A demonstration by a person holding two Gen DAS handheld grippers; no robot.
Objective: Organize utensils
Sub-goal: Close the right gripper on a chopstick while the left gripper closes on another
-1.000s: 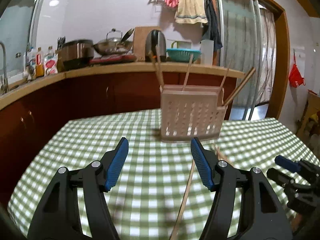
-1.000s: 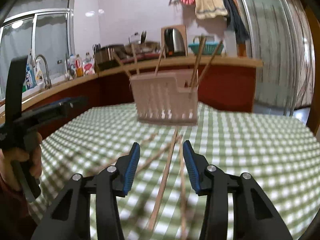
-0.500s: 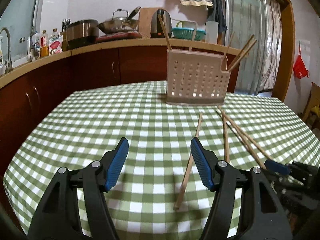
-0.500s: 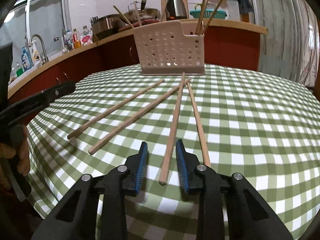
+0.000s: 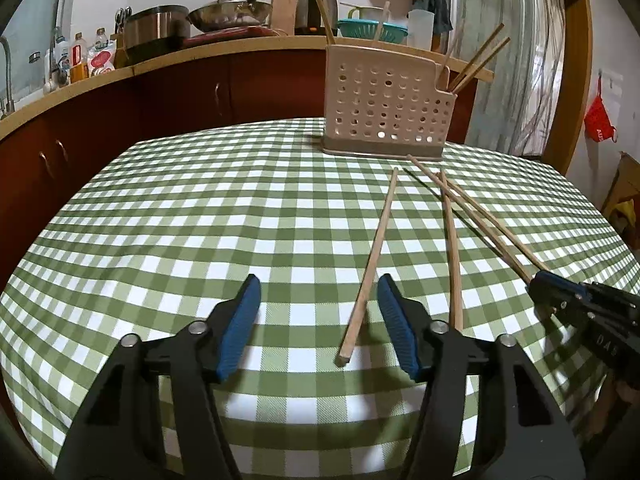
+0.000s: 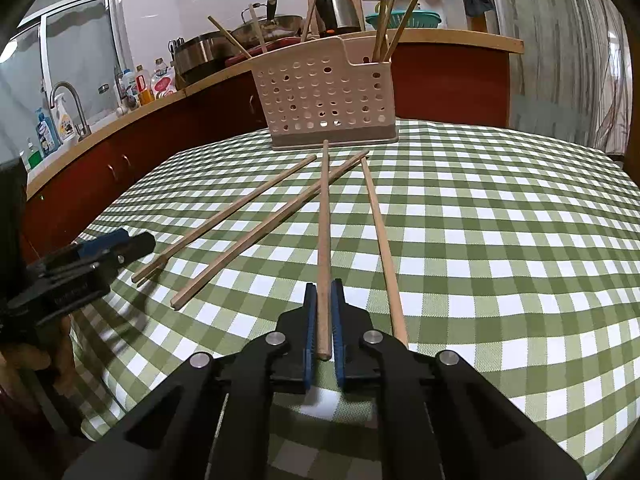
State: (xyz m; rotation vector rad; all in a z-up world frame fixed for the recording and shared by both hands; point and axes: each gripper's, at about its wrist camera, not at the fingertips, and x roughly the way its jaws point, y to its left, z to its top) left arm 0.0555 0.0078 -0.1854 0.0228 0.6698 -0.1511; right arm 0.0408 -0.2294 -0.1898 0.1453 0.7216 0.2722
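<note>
Several wooden chopsticks lie on the green checked tablecloth, pointing toward a beige perforated utensil holder at the far side; it also shows in the right wrist view and holds several chopsticks. My right gripper is shut on the near end of one chopstick, which lies flat on the cloth. It shows at the right edge of the left wrist view. My left gripper is open and empty, low over the cloth, with the near end of a chopstick between its fingers.
A wooden counter with pots, bottles and a kettle runs behind the table. The left gripper appears at the left in the right wrist view. The table's near edge lies just under both grippers.
Both grippers have dropped low toward the cloth and drawn back from the holder. My right gripper has closed around the near end of the middle chopstick. The left stayed open.
</note>
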